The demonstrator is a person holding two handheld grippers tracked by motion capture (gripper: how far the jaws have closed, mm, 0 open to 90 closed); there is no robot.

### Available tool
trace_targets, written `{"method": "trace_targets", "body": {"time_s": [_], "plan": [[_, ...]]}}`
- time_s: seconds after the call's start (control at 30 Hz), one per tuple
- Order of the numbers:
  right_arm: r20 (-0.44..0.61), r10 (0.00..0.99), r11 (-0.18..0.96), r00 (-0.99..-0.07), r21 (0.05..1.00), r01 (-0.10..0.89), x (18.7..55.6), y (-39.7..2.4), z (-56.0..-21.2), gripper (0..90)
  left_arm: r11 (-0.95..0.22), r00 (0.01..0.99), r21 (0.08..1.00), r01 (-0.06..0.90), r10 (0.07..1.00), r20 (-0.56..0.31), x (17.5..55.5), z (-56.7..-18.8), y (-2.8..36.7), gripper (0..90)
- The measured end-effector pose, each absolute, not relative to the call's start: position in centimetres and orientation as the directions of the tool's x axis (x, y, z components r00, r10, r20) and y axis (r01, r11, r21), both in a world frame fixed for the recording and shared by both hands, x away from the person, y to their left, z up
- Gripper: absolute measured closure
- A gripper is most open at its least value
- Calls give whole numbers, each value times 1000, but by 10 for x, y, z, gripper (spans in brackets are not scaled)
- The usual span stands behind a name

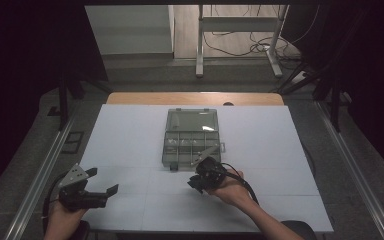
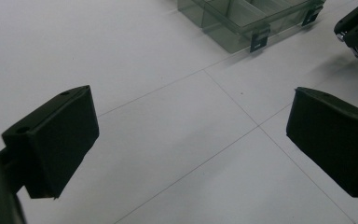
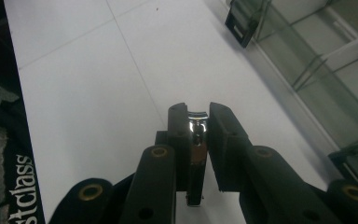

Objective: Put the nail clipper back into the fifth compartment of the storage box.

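The right gripper [image 3: 197,122] is clamped on a small shiny metal piece [image 3: 196,128], pinched upright between its pads just in front of the clear compartment box [image 1: 190,137]. The left gripper [image 2: 191,140] hovers with jaws wide apart over the white table [image 1: 130,145], well apart from the box

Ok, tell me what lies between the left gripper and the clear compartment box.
Nothing: in the left gripper view, bare white table with thin seam lines runs from the open left gripper up to the clear compartment box. The high view agrees.
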State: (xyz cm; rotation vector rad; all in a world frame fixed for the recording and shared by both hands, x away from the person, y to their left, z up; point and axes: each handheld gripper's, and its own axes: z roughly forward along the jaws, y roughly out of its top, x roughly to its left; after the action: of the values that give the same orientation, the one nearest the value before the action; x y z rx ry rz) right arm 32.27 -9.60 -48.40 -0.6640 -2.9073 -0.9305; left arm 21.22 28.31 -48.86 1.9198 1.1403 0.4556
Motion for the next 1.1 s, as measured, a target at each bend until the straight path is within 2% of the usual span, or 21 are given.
{"method": "trace_targets", "body": {"time_s": [1.1], "plan": [[155,427,628,-891,658,415,344,-94,-458,795,-232,519,803,549,848,-110,213,-489,284,28]]}}
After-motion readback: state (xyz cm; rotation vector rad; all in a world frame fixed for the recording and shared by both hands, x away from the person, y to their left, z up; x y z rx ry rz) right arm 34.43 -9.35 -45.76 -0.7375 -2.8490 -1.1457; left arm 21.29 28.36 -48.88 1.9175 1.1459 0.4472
